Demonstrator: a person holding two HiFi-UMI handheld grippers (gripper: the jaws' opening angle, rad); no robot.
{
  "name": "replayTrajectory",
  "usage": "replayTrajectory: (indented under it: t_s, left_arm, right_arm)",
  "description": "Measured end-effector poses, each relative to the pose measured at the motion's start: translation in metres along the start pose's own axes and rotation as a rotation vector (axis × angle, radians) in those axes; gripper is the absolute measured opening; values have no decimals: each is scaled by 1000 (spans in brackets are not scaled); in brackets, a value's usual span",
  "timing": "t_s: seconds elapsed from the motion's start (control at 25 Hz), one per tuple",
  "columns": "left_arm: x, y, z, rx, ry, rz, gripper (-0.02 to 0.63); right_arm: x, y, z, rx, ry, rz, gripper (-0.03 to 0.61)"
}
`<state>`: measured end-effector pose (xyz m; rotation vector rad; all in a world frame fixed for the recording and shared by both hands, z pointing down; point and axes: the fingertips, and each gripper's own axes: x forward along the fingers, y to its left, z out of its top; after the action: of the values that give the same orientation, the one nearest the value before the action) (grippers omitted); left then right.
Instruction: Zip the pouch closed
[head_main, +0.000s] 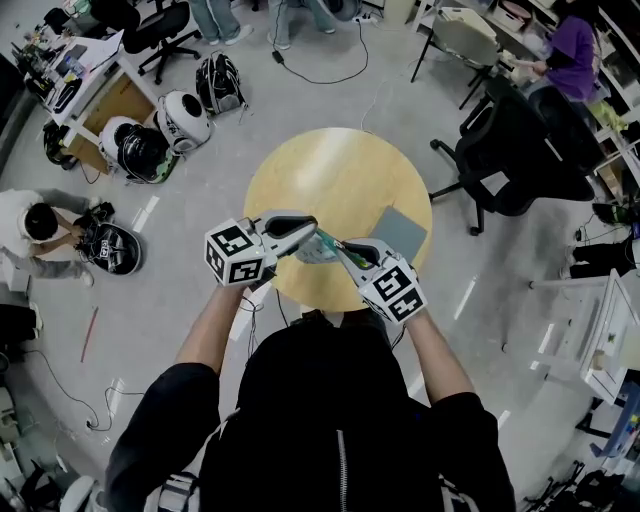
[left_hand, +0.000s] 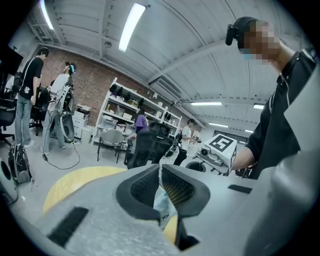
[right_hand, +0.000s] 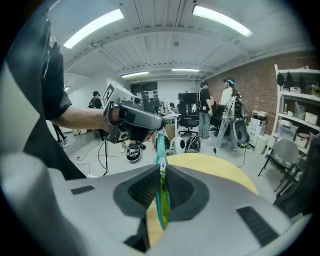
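Holding the pouch (head_main: 320, 247) up in the air just over the round desk (head_main: 330, 175), the person is stretching it between both tongs. The left tongs (head_main: 306, 231) are clamping tight on one end of the fabric. The right tongs (head_main: 350, 252) are pinching the teal zip edge, about where the slider (right_hand: 162, 165) looks to be. So I'm guessing we're mid-zip. The next move is probably anchoring the left end taut while the right drags the slider along the teeth.
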<state>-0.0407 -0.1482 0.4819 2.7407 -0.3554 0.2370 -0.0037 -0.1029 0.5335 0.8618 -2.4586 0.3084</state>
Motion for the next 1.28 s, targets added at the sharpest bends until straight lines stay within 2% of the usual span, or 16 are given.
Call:
replayTrajectory:
  t_s: [0.16, 1.28]
  left_arm:
    - [-1, 3, 1, -19, -23, 11, 23]
    - [-24, 17, 6, -26, -45, 39, 23]
  right_arm:
    - [-3, -3, -7, 16, 7, -3, 34]
    - [-13, -9, -45, 19, 76, -38, 34]
